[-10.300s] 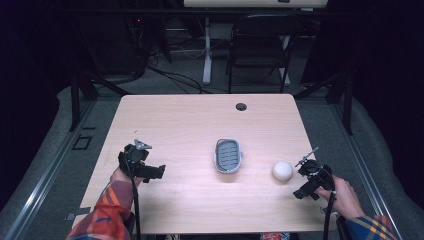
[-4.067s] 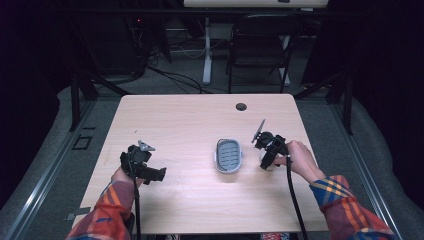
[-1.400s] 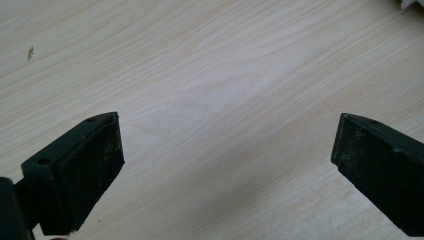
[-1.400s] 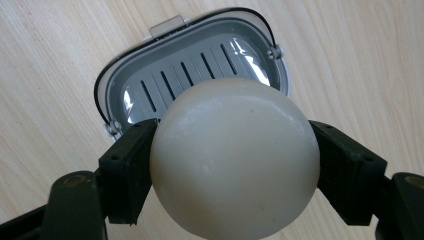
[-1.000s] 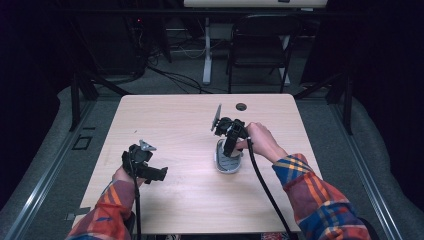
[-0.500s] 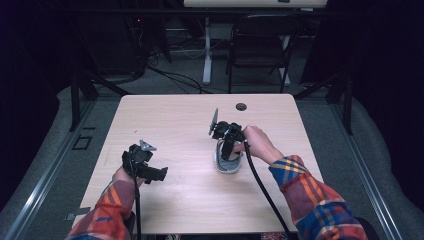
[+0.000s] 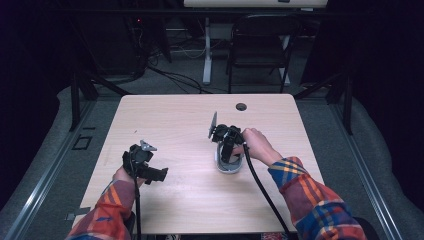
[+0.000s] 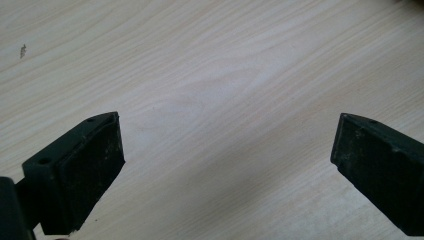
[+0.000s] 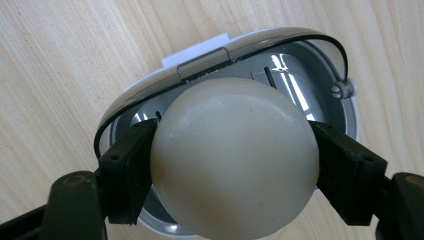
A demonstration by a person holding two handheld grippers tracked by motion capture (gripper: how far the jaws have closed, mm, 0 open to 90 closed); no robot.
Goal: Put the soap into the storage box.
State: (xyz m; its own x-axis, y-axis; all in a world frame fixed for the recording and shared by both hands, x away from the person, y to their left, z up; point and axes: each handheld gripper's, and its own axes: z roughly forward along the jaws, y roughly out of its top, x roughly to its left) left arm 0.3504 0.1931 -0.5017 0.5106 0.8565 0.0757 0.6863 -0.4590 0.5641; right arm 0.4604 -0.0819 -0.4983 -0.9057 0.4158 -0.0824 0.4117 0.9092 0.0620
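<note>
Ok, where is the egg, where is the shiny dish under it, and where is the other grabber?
egg (image 9: 232, 155): right gripper view, middle of its pale shell.
shiny dish (image 9: 320, 55): right gripper view, its grey inner wall.
left gripper (image 8: 227, 167): left gripper view, midway between its open jaws.

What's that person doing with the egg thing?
A person holds tongs in each hand at a wooden table. The right tongs are clamped on a pale, egg-shaped ball, holding it right over a small grey oval dish in the middle of the table. The left tongs are open and empty, resting near the person's side.
</note>
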